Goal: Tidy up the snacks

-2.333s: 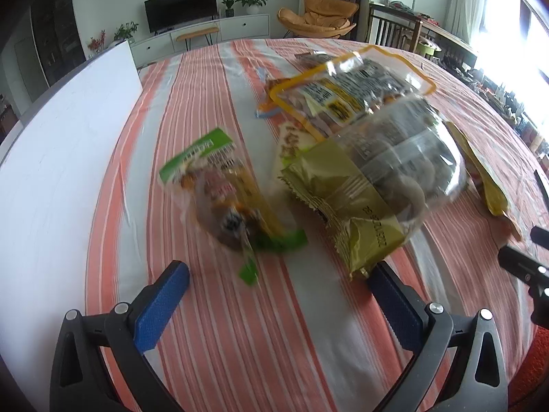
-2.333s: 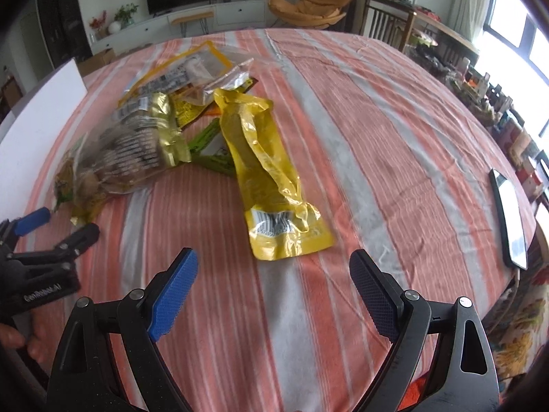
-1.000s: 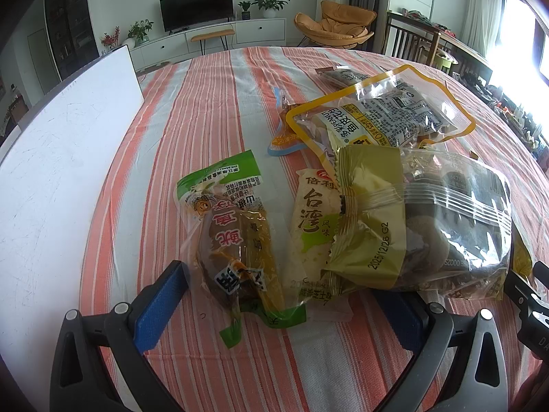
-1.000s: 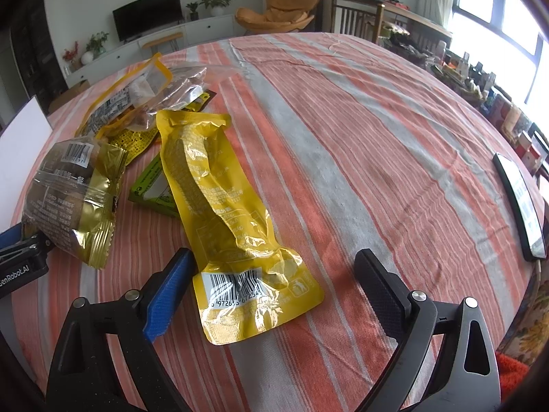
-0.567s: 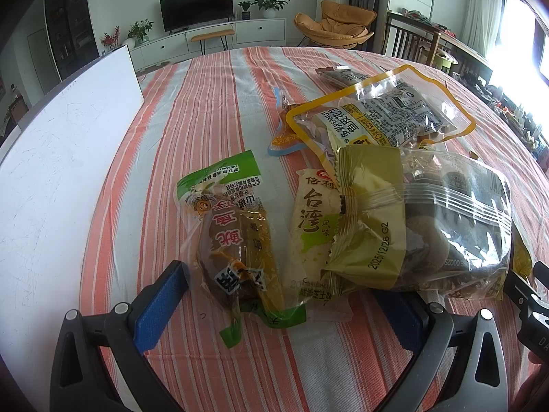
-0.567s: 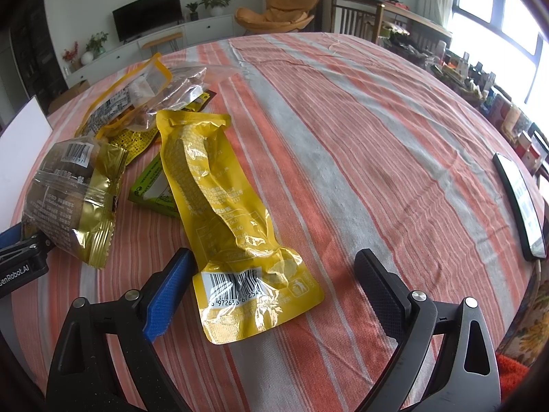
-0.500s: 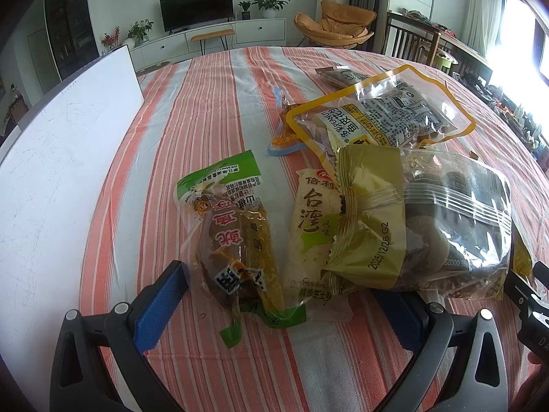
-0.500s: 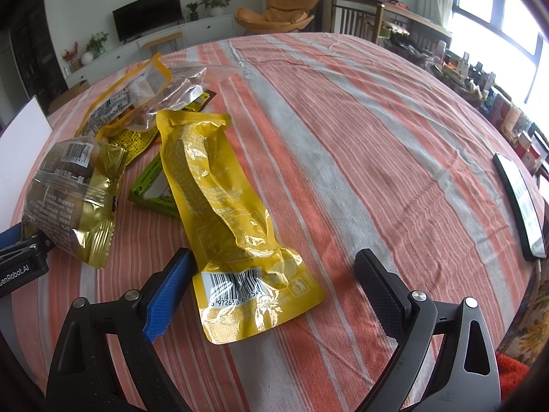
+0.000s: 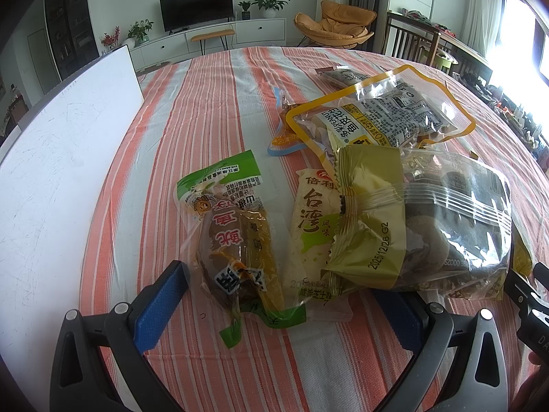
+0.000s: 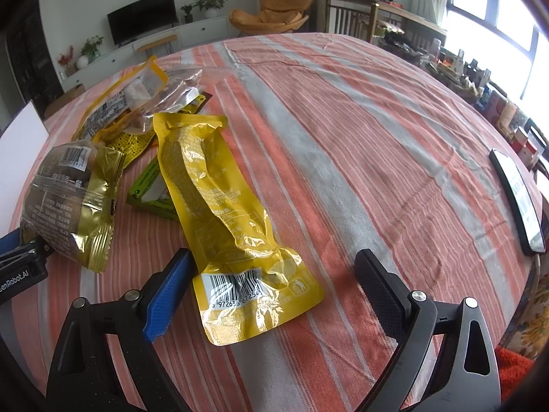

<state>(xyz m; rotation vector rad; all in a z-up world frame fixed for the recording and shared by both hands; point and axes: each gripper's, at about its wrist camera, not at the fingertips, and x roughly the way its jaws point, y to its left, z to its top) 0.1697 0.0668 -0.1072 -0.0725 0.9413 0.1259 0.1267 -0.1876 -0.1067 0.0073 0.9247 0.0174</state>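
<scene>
Several snack packs lie on the striped tablecloth. In the left wrist view a green-topped sweet-potato pack [image 9: 233, 240], a white cracker pack [image 9: 310, 237], a gold-and-clear bag [image 9: 422, 226] and a yellow-rimmed peanut bag [image 9: 377, 116] lie ahead. My left gripper [image 9: 278, 312] is open, its jaws around the near ends of the sweet-potato and cracker packs. In the right wrist view a long yellow pouch [image 10: 219, 199] lies flat, with the gold-and-clear bag [image 10: 68, 199] to its left. My right gripper [image 10: 278, 295] is open around the pouch's barcode end.
A white board [image 9: 51, 158] lies along the table's left side. A dark phone [image 10: 518, 199] lies near the right table edge. A green box [image 10: 151, 189] sits under the yellow pouch. Chairs and a TV stand lie beyond the table.
Since 2.3 s ago the gold-and-clear bag has come down to rest on the table and both grippers have moved closer to the packs. Nothing has moved in the last second.
</scene>
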